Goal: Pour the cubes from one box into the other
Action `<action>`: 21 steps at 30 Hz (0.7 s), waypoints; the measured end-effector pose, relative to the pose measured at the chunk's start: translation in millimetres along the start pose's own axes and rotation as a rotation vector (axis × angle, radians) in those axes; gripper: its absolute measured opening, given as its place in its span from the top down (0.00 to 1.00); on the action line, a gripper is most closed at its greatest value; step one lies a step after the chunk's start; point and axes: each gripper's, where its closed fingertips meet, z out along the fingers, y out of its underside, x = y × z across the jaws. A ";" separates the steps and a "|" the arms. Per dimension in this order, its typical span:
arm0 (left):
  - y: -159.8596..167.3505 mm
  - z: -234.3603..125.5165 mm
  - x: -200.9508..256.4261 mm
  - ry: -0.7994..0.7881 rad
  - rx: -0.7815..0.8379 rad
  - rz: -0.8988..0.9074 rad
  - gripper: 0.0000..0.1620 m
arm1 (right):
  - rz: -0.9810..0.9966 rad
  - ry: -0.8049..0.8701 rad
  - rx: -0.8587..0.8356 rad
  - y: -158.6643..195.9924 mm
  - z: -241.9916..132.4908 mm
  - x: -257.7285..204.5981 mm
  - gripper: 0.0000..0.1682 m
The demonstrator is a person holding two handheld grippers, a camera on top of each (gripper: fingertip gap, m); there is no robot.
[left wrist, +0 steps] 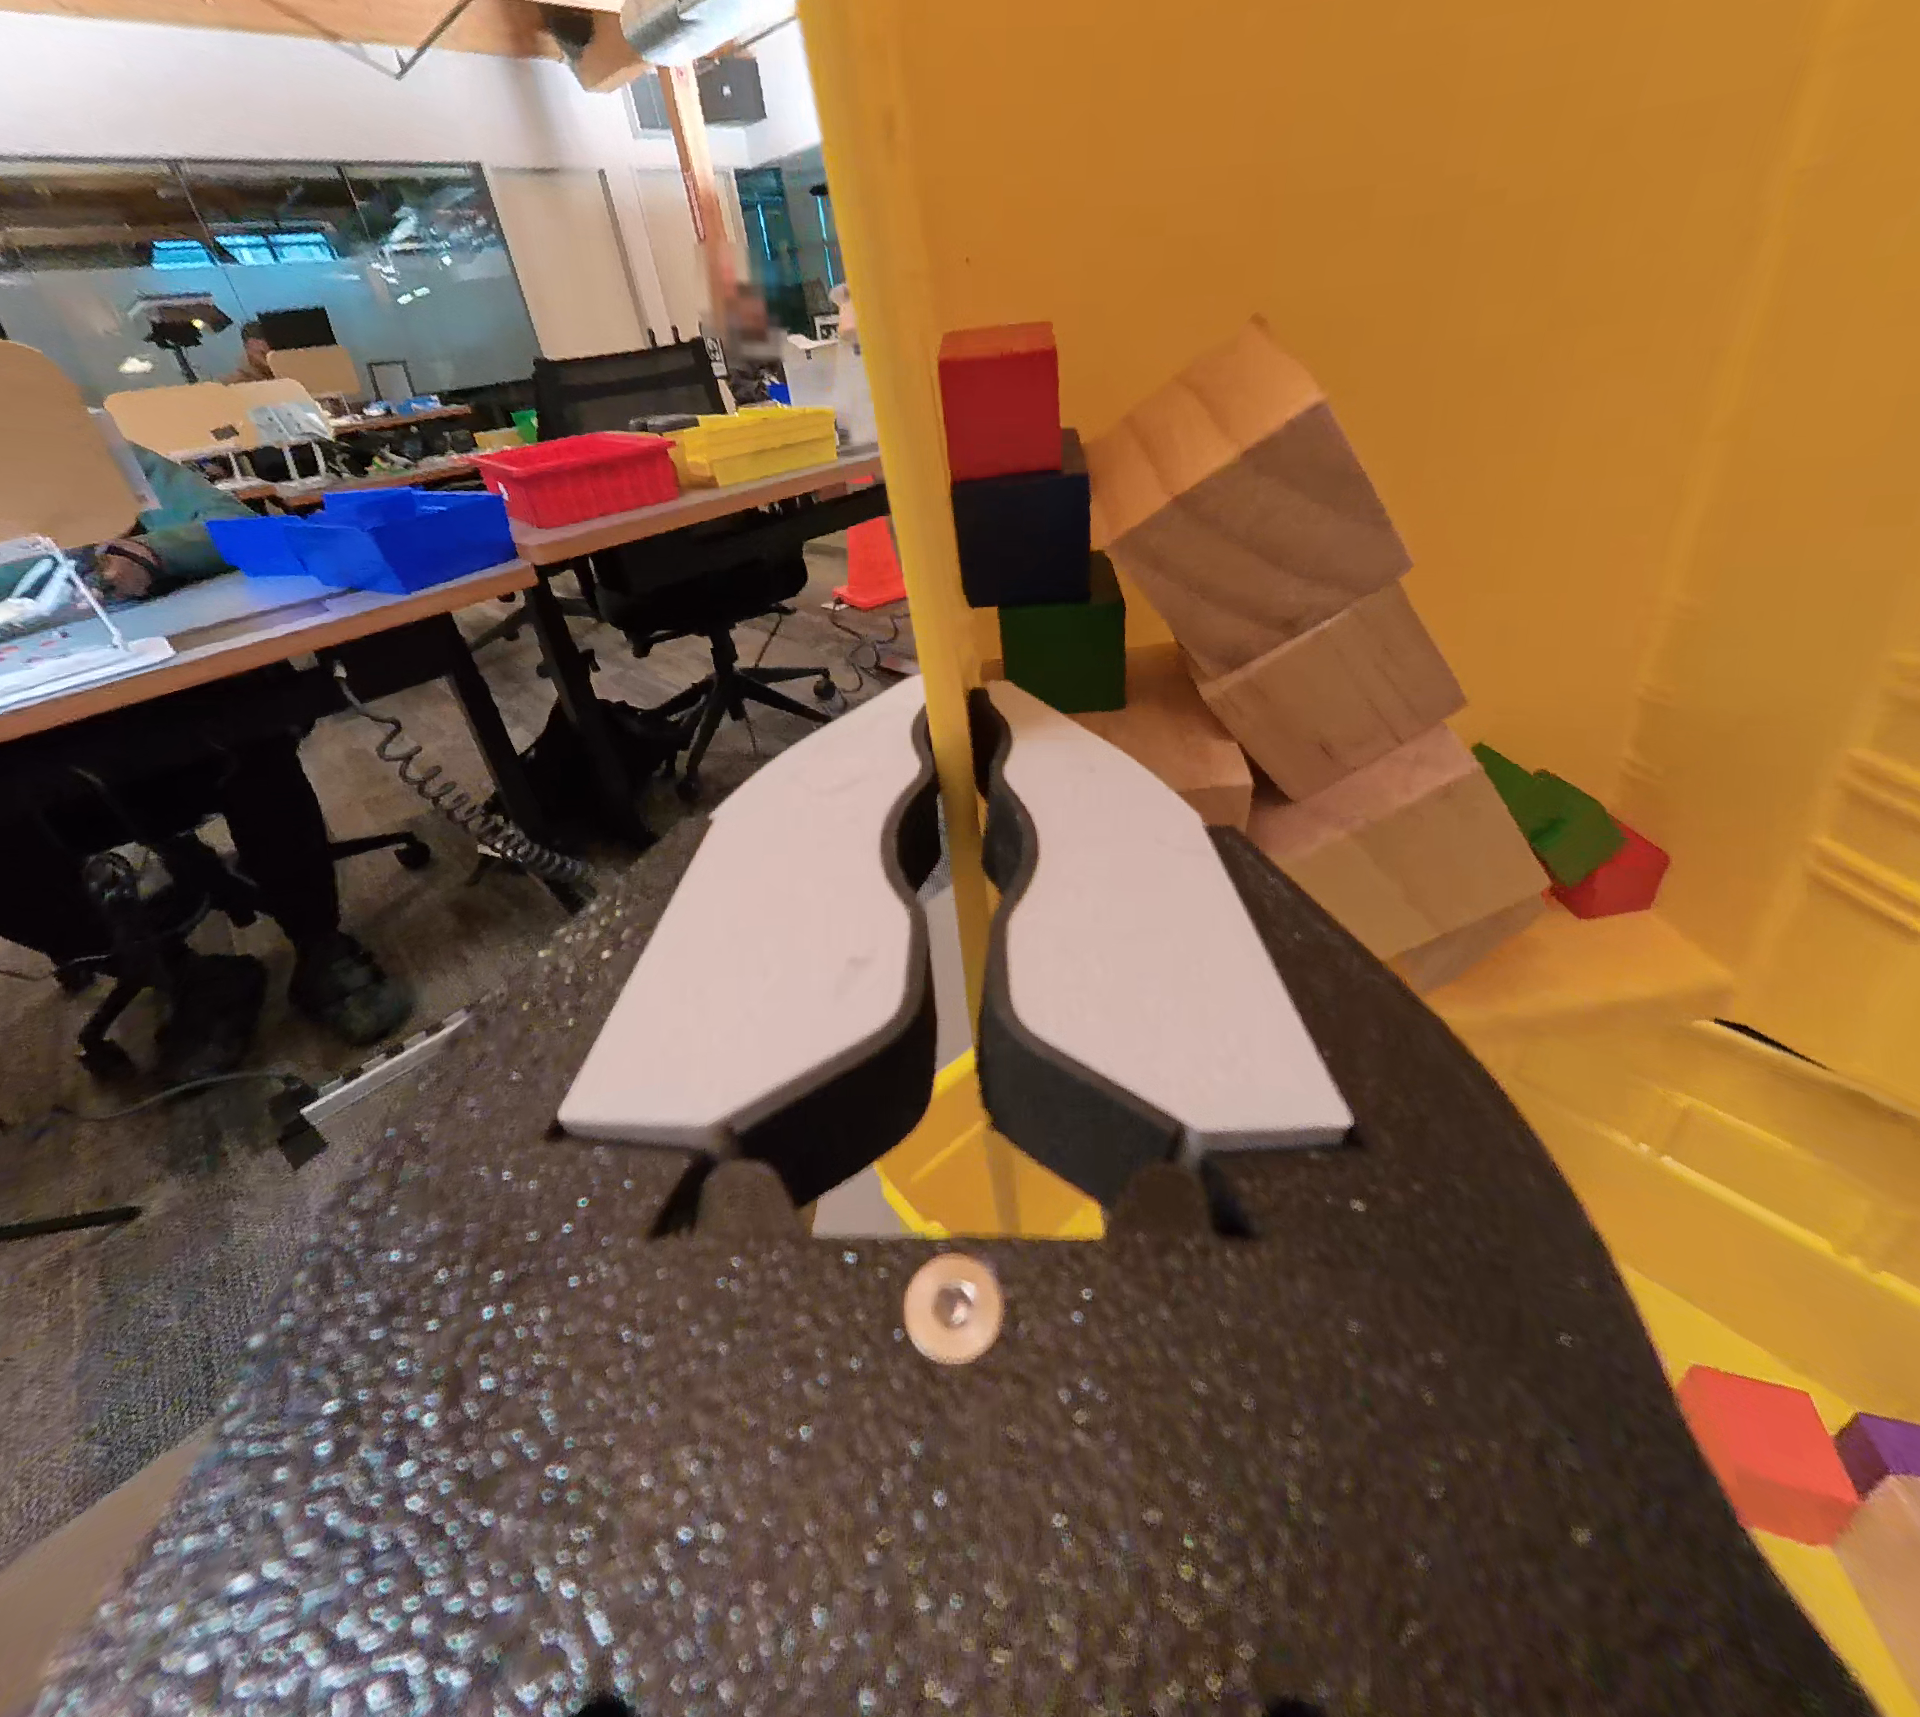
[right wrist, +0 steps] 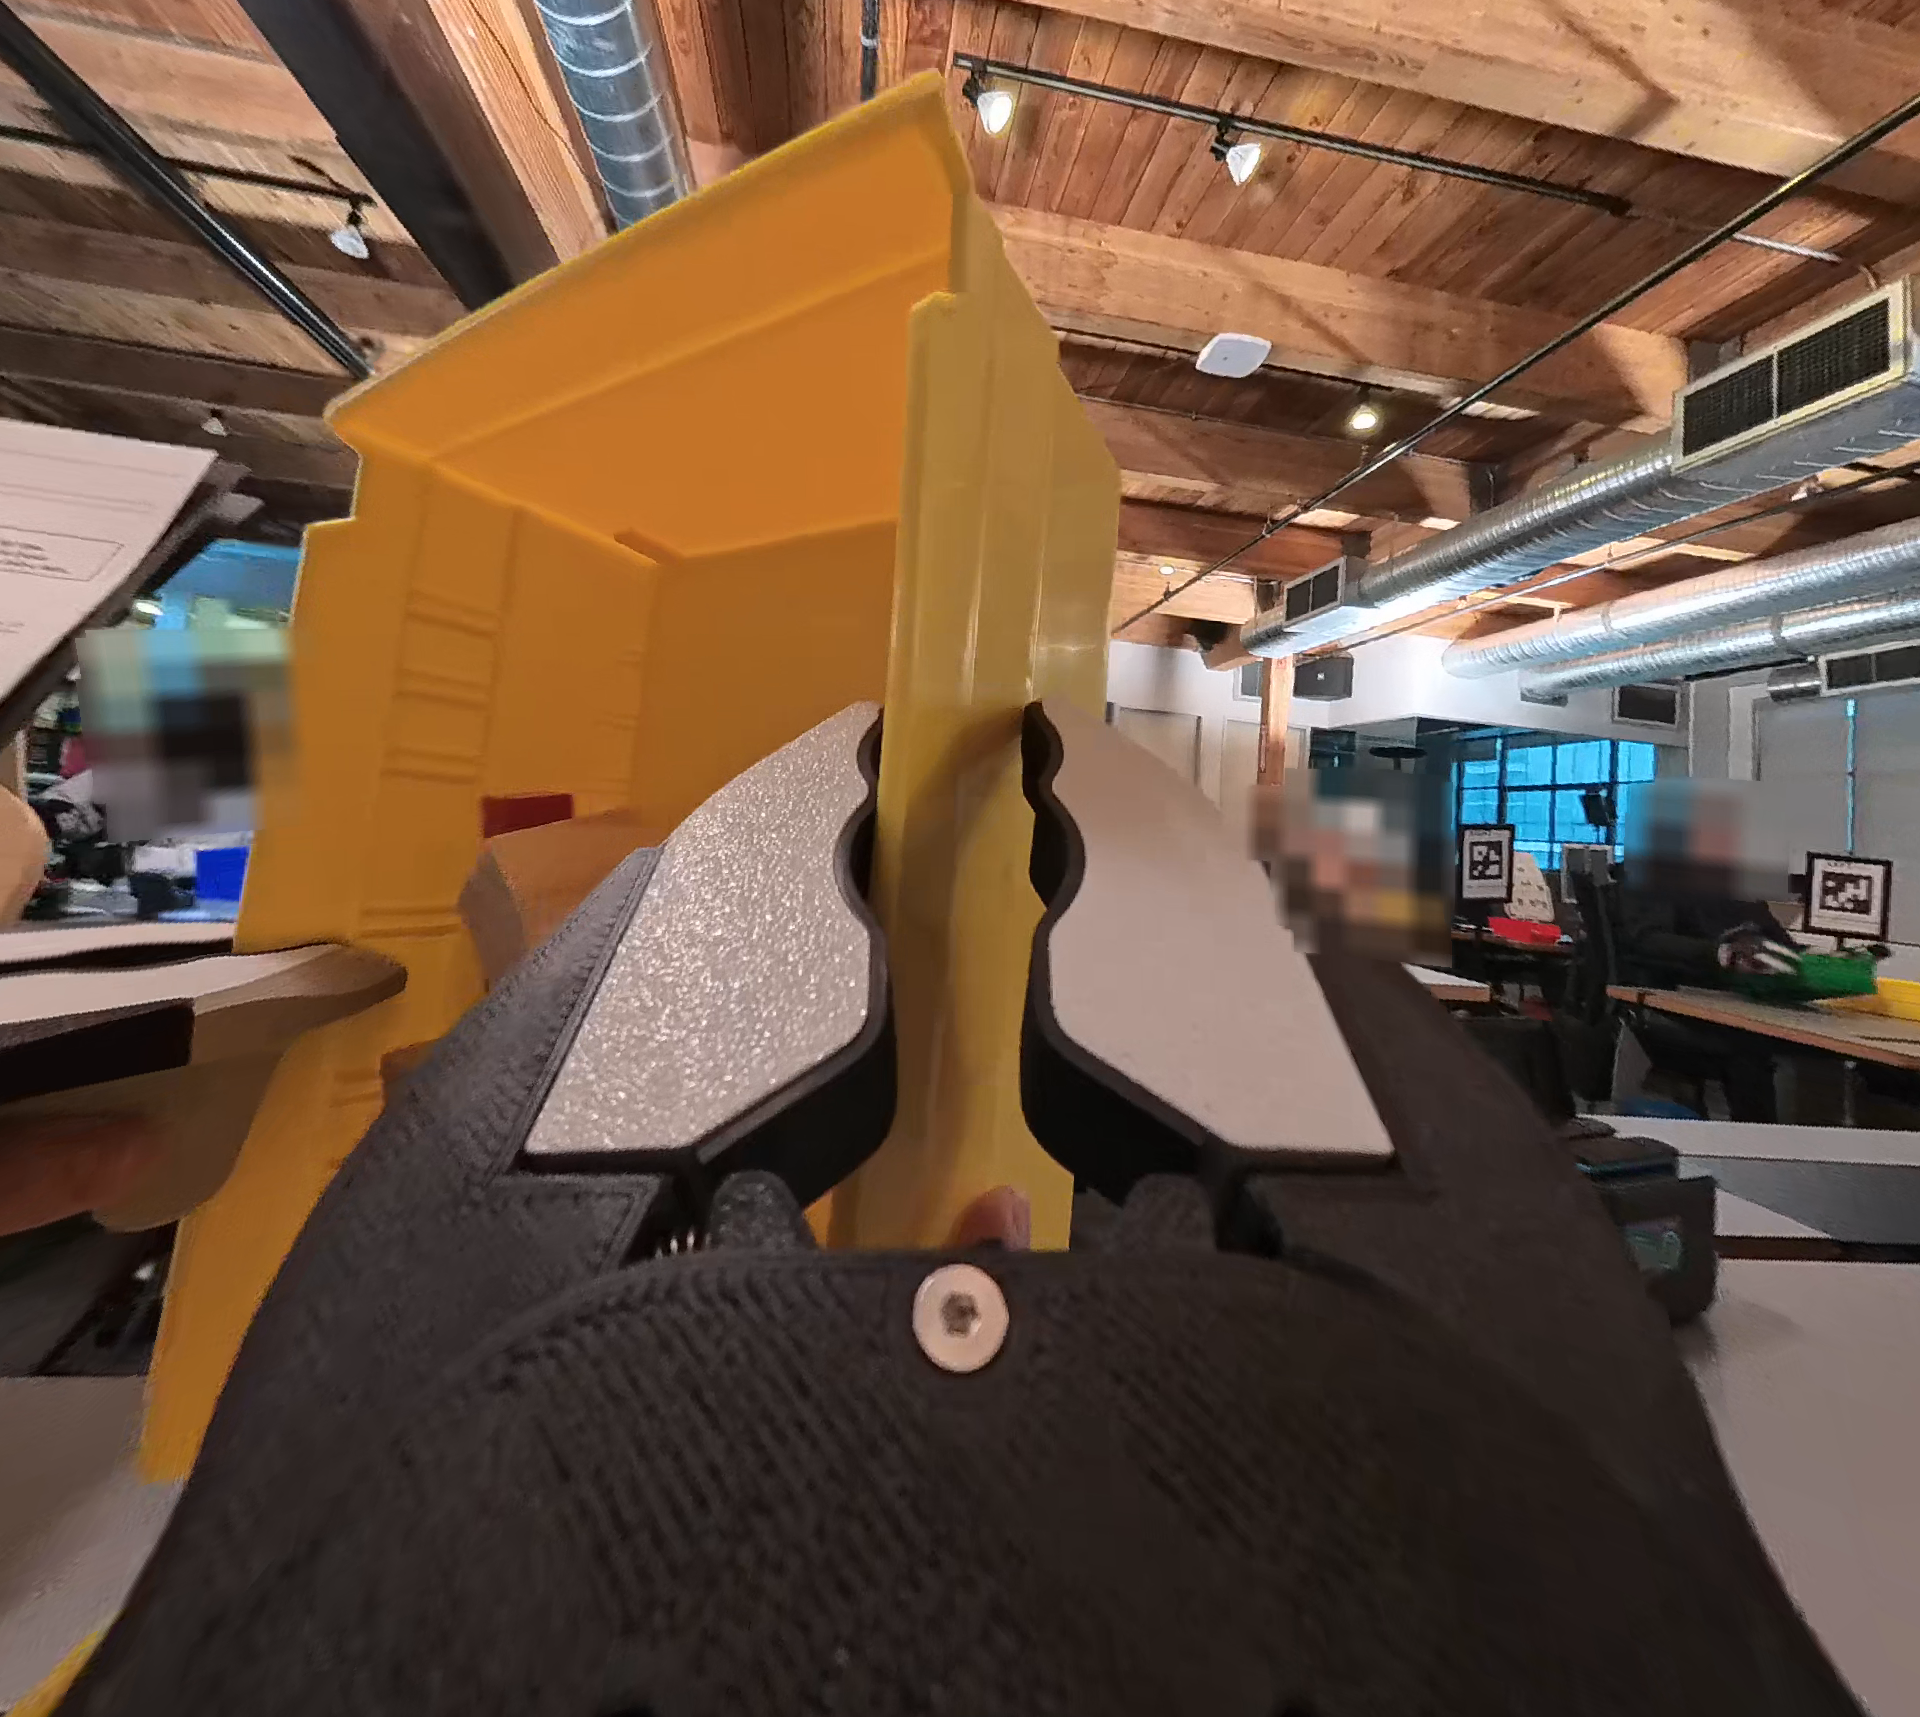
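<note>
Cubes piled at low end of tipped yellow box, some already out below. Left claw pinching one box wall, right claw pinching the other. Mid-pour imo. Next: tip steeper, keep both grips tight. 2nd box barely visible.

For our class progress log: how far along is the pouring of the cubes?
Done: the yellow box is lifted and tipped, clamped by the left gripper and right gripper. In hand: wooden cubes and coloured ones slide down. A red cube lies lower. Left: the rest must leave; the receiving box isn't clearly visible.
</note>
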 end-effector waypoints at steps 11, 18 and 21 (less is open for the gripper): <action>21.4 14.9 7.1 0.055 -0.077 0.011 0.98 | -0.031 0.018 -0.043 18.8 -0.6 9.0 0.86; 28.4 21.2 8.4 0.042 -0.093 -0.018 0.98 | -0.064 0.012 -0.062 21.4 3.8 9.8 0.86; 33.4 20.1 7.8 0.024 -0.093 -0.033 0.98 | -0.082 -0.004 -0.065 22.0 5.3 6.9 0.86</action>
